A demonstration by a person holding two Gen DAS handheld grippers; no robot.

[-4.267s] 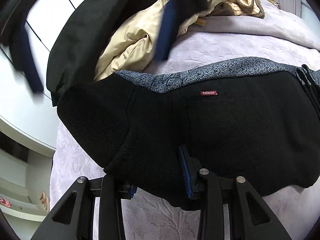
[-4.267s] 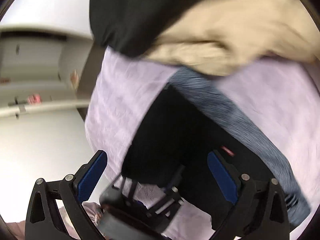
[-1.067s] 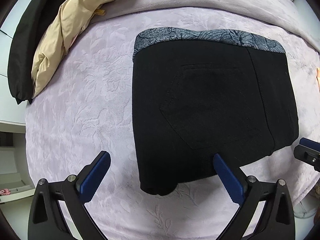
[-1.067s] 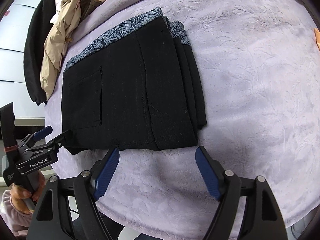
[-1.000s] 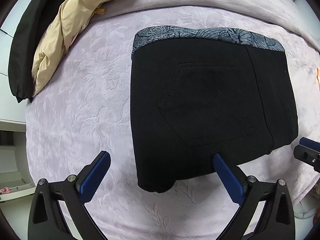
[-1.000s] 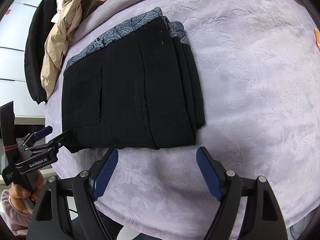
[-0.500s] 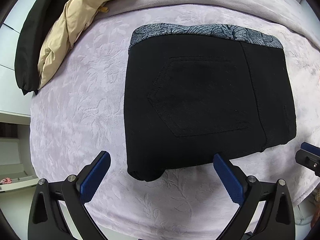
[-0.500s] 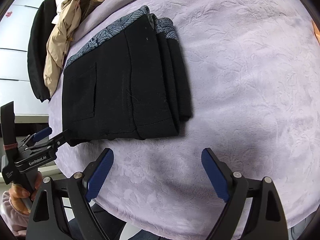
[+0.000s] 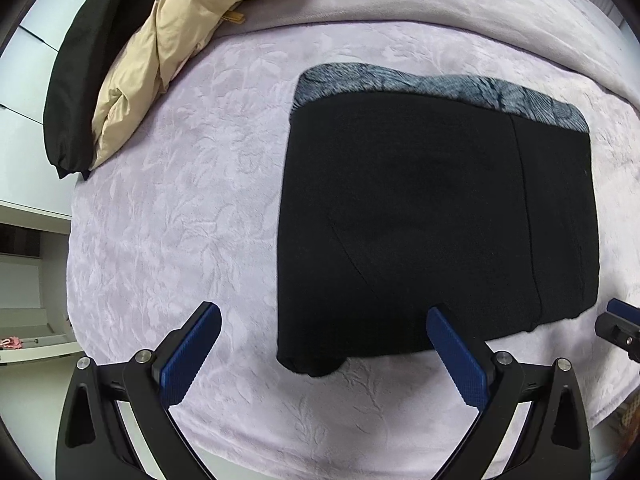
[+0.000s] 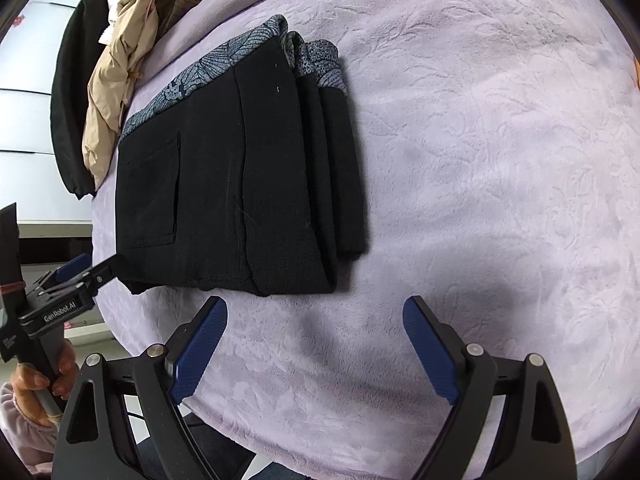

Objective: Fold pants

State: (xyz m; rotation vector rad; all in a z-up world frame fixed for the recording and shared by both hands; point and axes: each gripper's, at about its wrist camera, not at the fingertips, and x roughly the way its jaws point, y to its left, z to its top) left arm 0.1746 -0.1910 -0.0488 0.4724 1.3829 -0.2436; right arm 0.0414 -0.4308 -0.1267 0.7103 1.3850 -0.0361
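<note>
- Looking down the left wrist view: the left tool [image 9: 322, 344] gapes wide, holding nothing, above the near edge of the folded black pants [image 9: 436, 228] lying on the lilac bed [image 9: 180, 216].
- Right wrist view: the right tool [image 10: 316, 344] spreads wide and empty over bare bed beside the pants; a hand [image 10: 40, 380] grips the left tool's handle.

right gripper [image 9: 618, 330] cut off at frame edge, clothes pile [image 9: 168, 48] partly cropped

Left gripper [image 9: 320, 340] and right gripper [image 10: 316, 328]: black triangular-cutout frames, silver screws, ribbed blue pads. Left body is marked "GenRobot.AI". The hand [image 10: 40, 380] wears a pale pink sleeve [image 10: 20, 432].
</note>
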